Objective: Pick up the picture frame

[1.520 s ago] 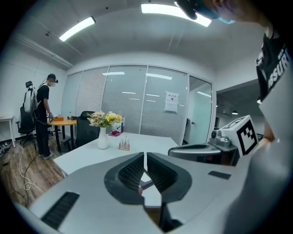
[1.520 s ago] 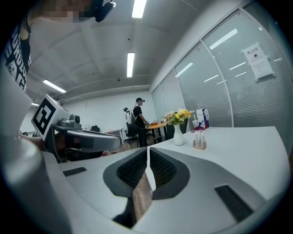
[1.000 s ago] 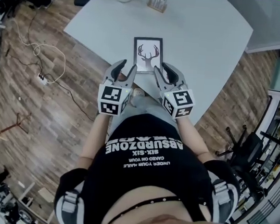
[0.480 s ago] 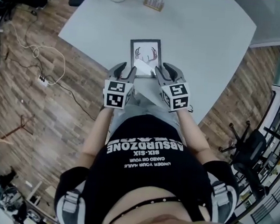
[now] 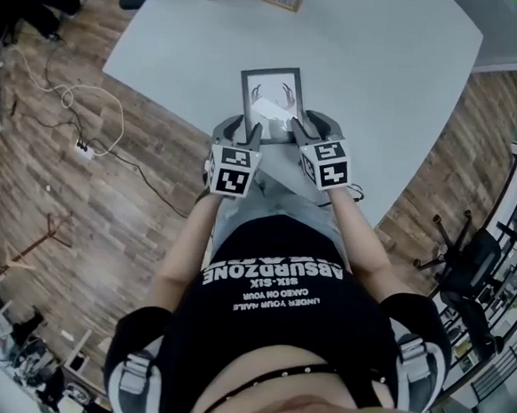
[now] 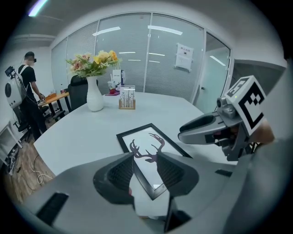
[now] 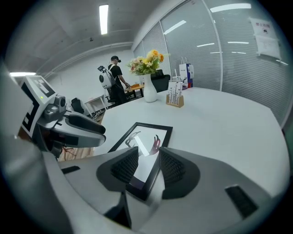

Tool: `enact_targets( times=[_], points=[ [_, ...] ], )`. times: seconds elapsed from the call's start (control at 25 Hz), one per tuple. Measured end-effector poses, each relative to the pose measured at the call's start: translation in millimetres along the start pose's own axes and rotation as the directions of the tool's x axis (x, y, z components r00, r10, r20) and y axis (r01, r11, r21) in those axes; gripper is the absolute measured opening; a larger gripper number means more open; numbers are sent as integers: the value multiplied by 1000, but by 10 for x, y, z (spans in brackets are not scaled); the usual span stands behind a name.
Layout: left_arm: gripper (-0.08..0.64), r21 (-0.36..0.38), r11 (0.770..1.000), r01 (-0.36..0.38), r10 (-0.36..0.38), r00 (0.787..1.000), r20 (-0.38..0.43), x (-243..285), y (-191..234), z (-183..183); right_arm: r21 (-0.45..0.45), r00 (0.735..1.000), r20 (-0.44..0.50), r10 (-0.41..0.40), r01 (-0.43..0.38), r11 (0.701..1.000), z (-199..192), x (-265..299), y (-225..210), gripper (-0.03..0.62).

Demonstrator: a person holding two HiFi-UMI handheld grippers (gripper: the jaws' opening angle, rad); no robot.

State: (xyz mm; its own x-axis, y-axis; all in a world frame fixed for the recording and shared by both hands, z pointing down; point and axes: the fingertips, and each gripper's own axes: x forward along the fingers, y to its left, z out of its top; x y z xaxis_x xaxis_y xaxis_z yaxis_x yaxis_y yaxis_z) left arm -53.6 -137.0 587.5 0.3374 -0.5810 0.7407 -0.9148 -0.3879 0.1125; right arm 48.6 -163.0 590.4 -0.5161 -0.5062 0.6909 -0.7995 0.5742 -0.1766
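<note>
A black picture frame (image 5: 270,99) with a deer-antler print lies flat on the pale grey table (image 5: 385,69), close to its near edge. My left gripper (image 5: 245,134) is at the frame's near left corner and my right gripper (image 5: 302,128) at its near right corner. In the left gripper view the frame's (image 6: 147,148) near corner shows in the gap of the left gripper (image 6: 145,170), untouched by the pads. In the right gripper view the right gripper (image 7: 149,168) is opening, with the frame's (image 7: 145,142) right border between the pads, which do not press on it.
A white vase of flowers (image 6: 94,93) and a small wooden holder (image 6: 127,98) stand at the table's far side. A person with a backpack (image 7: 111,77) works at a desk beyond. Cables (image 5: 74,111) lie on the wood floor to the left. Glass walls stand behind the table.
Both grippers have dropped and tipped downward, reaching the frame's near corners. The frame has stayed flat on the table.
</note>
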Motion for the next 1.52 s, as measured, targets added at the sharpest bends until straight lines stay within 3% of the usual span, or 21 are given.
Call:
enact_targets(
  times=[0.4,0.64,0.96,1.16,1.52],
  points=[
    [143,-49,999,-6,2,996,-89,322,183,-229,33,996,-88,9,-6,999,-184,230,-89,150],
    [143,-104,994,32,-45,992,-121,412,207,-322,46,993,-118,27,-21,999,-254,306,-115,153],
    [143,-103,994,33,-48,988,-147,512,235,-431,61,984,-172,39,-29,998,-389,446,-147,160],
    [143,-115,992,53,-64,994,-94,513,243,-447,71,990,-138,31,-21,997,-394,433,-144,160],
    [143,-126,991,47,-60,993,-104,529,239,-476,63,989,-148,17,-8,998,-416,454,-142,158]
  ],
)
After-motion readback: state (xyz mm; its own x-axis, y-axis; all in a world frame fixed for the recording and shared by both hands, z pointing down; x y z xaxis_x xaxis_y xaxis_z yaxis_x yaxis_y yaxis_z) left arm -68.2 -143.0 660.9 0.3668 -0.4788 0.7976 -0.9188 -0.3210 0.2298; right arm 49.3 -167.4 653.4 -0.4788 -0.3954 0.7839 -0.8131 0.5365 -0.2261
